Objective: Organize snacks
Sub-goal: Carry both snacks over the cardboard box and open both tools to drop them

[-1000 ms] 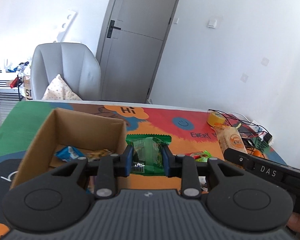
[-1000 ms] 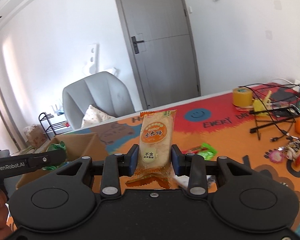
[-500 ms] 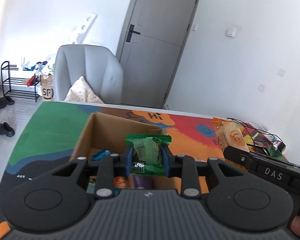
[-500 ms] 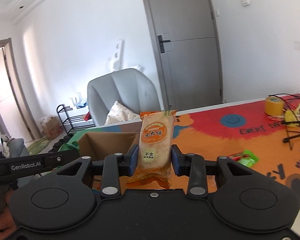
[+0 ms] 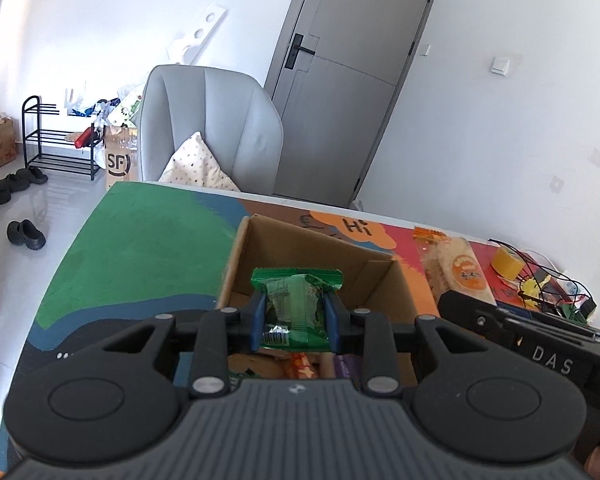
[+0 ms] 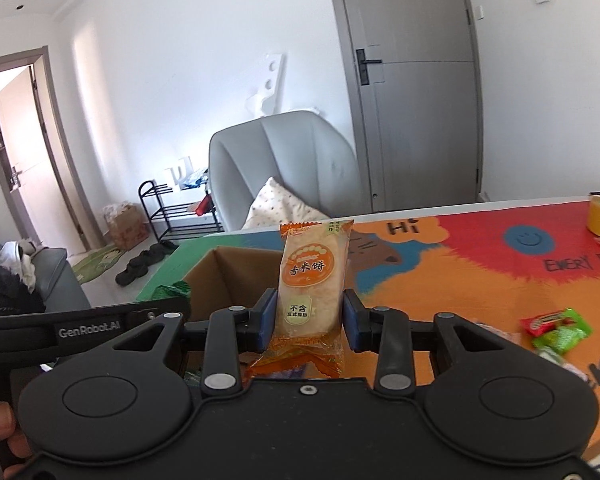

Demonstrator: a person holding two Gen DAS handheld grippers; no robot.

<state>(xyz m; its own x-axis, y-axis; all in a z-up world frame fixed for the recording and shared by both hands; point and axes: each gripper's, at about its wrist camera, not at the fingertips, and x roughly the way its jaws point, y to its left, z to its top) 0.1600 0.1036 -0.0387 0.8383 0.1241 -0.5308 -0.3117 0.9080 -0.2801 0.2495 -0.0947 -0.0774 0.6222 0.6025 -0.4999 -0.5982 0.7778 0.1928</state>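
In the left wrist view, a colorful table (image 5: 140, 248) stood by a gray chair (image 5: 220, 120), and the left gripper (image 5: 294, 316) squeezed a green snack (image 5: 296, 304) right above the open cardboard box (image 5: 300, 252). In the right wrist view, the right gripper (image 6: 310, 316) pinched an orange rice cracker pack (image 6: 314, 284) standing up, with the box just behind it to its left and small green candies (image 6: 560, 328) on the table off to its right.

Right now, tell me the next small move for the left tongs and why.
Probably lower the left tongs a little and open them. They are shut on the green snack packet, which appears to hang over the open cardboard box where other wrappers already lie. The right tongs, shut on the orange rice cracker packet, can follow.
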